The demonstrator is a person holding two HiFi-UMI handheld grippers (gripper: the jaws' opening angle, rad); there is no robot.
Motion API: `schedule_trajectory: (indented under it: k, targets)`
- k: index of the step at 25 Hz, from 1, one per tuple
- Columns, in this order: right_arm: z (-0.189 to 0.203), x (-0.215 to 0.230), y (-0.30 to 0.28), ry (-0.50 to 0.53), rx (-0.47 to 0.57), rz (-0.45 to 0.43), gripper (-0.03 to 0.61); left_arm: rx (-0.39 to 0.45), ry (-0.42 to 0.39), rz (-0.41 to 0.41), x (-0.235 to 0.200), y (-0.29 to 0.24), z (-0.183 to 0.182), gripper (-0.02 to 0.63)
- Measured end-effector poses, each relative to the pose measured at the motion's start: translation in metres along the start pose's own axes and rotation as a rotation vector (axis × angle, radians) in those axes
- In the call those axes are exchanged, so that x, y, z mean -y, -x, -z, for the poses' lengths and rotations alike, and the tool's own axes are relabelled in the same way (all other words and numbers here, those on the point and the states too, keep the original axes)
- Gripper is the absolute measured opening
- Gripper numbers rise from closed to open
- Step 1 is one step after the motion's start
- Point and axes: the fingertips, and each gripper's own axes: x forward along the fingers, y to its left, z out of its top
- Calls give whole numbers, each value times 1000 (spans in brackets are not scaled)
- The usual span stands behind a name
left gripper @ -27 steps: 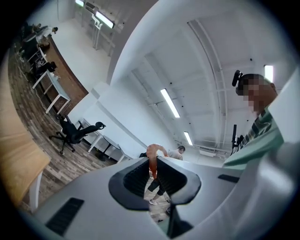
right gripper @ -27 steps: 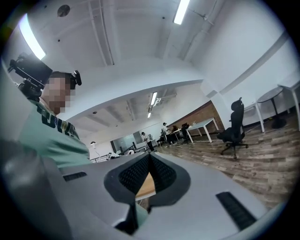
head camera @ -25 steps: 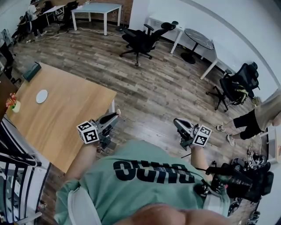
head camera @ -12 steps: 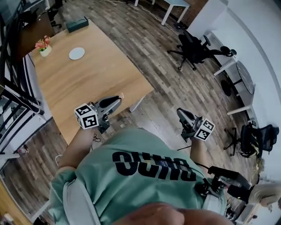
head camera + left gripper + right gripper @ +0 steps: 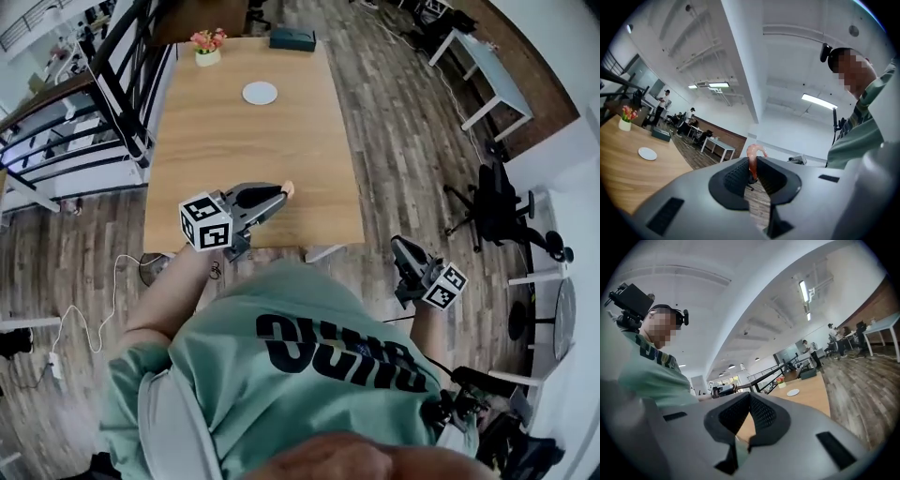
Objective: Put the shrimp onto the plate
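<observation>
Your left gripper (image 5: 277,194) pinches the shrimp (image 5: 754,151); your right gripper (image 5: 399,247) sits pressed together, empty — shirt lettering (image 5: 328,352) inverted, not legible.

Bright even ceiling-strip light, strong fisheye bending at edges, dark corner vignettes.

My head camera looks steeply down over my chest. My left claw (image 5: 281,191) and right claw (image 5: 397,246) each carry a camera close behind the jaws, looking along them. All three views share the wooden table (image 5: 253,159) and the white plate (image 5: 260,93).
</observation>
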Motion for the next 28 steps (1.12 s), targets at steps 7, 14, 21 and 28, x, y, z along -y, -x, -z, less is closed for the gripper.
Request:
schedule_trajectory:
  k: [7, 14, 21, 28]
  targets:
    - [-19, 67, -3, -11, -24, -160, 8, 11, -41, -127, 10, -46, -1, 52]
    - [-6, 92, -49, -70, -64, -305, 8, -7, -14, -270, 5, -27, 13, 52]
    - [3, 83, -131, -55, -121, -348, 8, 49, 27, -327, -51, 35, 9, 52]
    - [-7, 84, -245, -33, -152, -225, 8, 95, 32, -229, -163, 93, -23, 52]
